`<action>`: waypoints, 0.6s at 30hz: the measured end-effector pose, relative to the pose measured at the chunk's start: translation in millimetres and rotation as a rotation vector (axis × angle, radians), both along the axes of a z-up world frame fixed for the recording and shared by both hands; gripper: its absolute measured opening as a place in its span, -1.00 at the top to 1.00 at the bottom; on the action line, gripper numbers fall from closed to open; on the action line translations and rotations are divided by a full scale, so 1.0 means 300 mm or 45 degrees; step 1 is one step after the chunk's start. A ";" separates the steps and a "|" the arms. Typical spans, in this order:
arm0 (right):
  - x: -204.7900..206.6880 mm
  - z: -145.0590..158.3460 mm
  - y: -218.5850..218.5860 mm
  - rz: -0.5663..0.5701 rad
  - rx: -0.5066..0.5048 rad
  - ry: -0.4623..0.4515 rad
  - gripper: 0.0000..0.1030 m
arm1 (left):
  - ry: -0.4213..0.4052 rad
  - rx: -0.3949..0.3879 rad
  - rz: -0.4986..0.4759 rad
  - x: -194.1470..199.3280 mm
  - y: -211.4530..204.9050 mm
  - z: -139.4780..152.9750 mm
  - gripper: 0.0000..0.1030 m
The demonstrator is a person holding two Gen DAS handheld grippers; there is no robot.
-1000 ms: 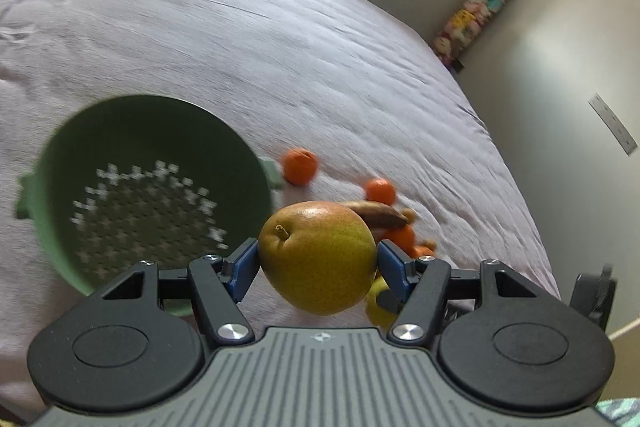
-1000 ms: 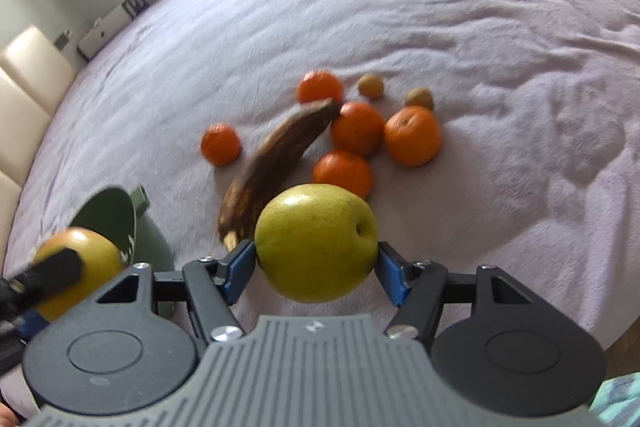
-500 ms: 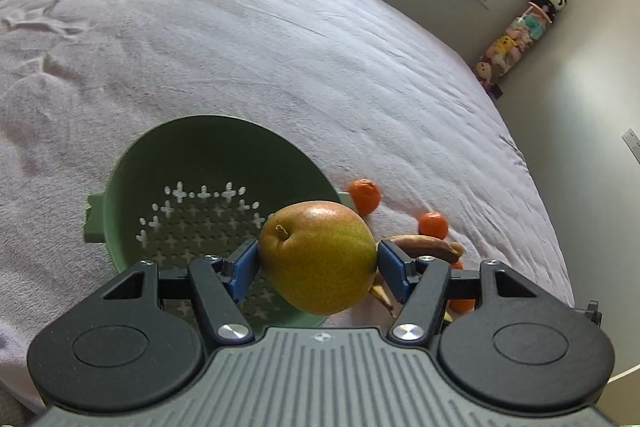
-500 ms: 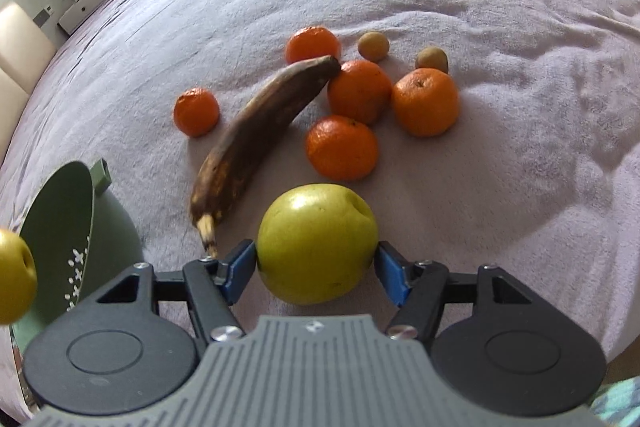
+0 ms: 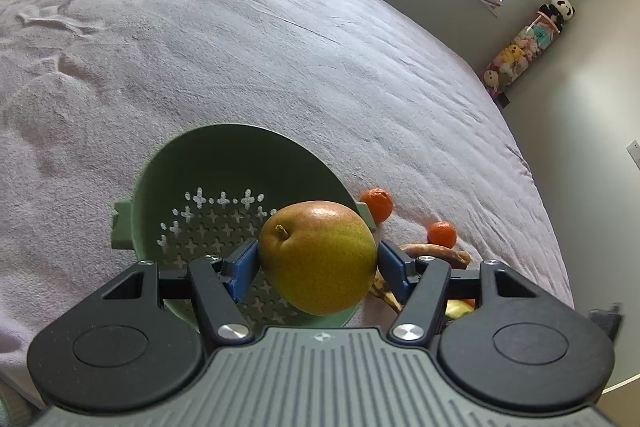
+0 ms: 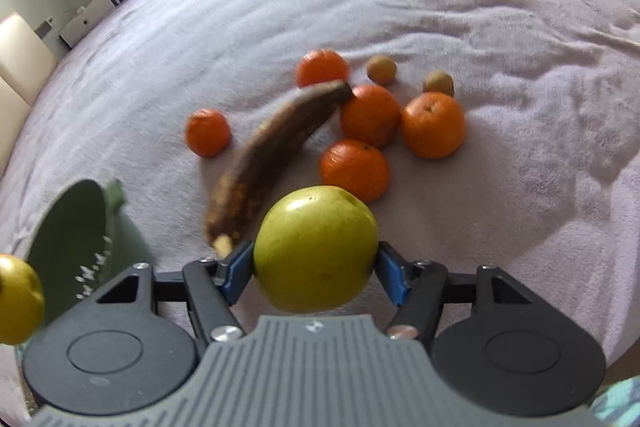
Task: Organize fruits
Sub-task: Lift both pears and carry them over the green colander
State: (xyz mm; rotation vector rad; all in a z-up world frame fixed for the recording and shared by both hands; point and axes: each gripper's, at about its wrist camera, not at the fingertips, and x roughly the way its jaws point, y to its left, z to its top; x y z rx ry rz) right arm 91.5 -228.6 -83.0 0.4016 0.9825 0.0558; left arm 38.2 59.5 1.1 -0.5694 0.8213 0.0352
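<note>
The left claw (image 5: pixel 318 263) is clamped on a yellow-brown pear (image 5: pixel 318 259), which is pressed between both blue pads (image 5: pixel 244 269) and is held above the near right part of a green colander (image 5: pixel 224 163). The colander is set on a bed (image 5: pixel 240 47) covered in lilac fabric, and nothing is seen inside it. Just beyond its right handle a tangerine (image 5: pixel 377 203) is seen, and a second one (image 5: pixel 441 233) further right, near the dark banana (image 5: pixel 434 253).

The right claw (image 6: pixel 316 267) is closed around a green apple (image 6: pixel 316 247), gripped at both sides and carried over the bed. Directly beyond it, a blackened banana (image 6: pixel 276 155) is laid diagonally, its stem end near the left pad. Five oranges are counted: one alone (image 6: pixel 207 131) left of the banana, one (image 6: pixel 322 67) at its far tip, and three (image 6: pixel 372 115) clustered to its right, two of these touching. Two small brownish fruits (image 6: pixel 382 69) are placed beyond the cluster. At the left edge the colander and the pear (image 6: pixel 16 299) are partly seen.
</note>
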 end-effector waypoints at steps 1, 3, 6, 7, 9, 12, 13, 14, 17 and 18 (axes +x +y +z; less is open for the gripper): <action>-0.007 0.029 0.011 0.020 0.007 -0.027 -0.22 | 0.008 0.003 0.002 0.002 0.006 0.004 -0.43; -0.022 0.094 0.042 0.086 0.016 -0.091 -0.22 | 0.033 0.009 0.005 0.010 0.021 0.014 -0.43; -0.016 0.189 0.122 0.263 0.019 -0.165 -0.22 | 0.068 0.028 0.004 0.027 0.047 0.031 -0.43; -0.010 0.216 0.156 0.335 0.011 -0.174 -0.22 | 0.081 0.039 -0.006 0.036 0.054 0.038 -0.43; 0.000 0.259 0.236 0.487 -0.035 -0.192 -0.22 | 0.110 0.055 -0.025 0.055 0.067 0.046 -0.43; 0.018 0.288 0.360 0.717 -0.132 -0.203 -0.22 | 0.132 0.080 -0.063 0.078 0.083 0.045 -0.43; 0.025 0.288 0.396 0.787 -0.161 -0.198 -0.22 | 0.142 0.083 -0.070 0.086 0.089 0.040 -0.43; 0.031 0.282 0.427 0.852 -0.191 -0.192 -0.22 | 0.158 0.083 -0.068 0.094 0.095 0.032 -0.43; 0.052 0.239 0.504 1.006 -0.302 -0.180 -0.22 | 0.213 0.126 -0.093 0.122 0.102 0.006 -0.43; 0.060 0.222 0.524 1.043 -0.340 -0.178 -0.22 | 0.229 0.147 -0.102 0.130 0.101 -0.002 -0.43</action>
